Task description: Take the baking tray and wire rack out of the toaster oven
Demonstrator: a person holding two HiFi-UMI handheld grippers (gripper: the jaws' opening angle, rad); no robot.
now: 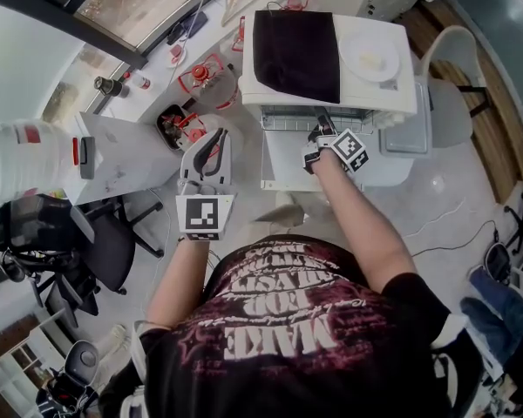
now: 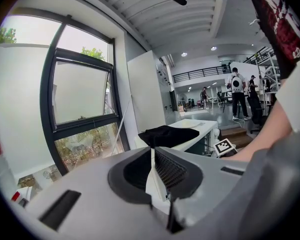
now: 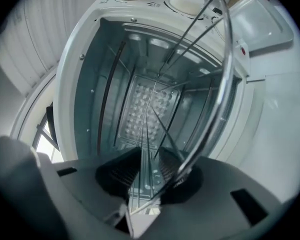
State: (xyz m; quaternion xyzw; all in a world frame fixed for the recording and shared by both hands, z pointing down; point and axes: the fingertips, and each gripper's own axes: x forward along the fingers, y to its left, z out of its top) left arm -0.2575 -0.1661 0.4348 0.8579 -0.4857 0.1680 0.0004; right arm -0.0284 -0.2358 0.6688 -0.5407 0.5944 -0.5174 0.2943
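The white toaster oven [image 1: 379, 94] stands with its door [image 1: 283, 159] folded down, and its cavity [image 3: 85, 84] fills the right gripper view. My right gripper [image 1: 321, 134] reaches into the mouth. There its jaws [image 3: 145, 164] are shut on the thin edge of the baking tray [image 3: 146, 149]. The wire rack's rim [image 3: 222, 84] curves across the right finger, and its thin wires run back into the oven. My left gripper [image 1: 216, 138] hangs in the air left of the oven, its jaws [image 2: 152, 156] shut with nothing in them.
A black cloth [image 1: 296, 50] and a white plate [image 1: 370, 57] lie on top of the oven. A cluttered desk [image 1: 113, 159], a large water bottle [image 1: 17, 159] and an office chair [image 1: 105, 242] are at the left. A grey lid [image 1: 407, 133] sits right of the oven.
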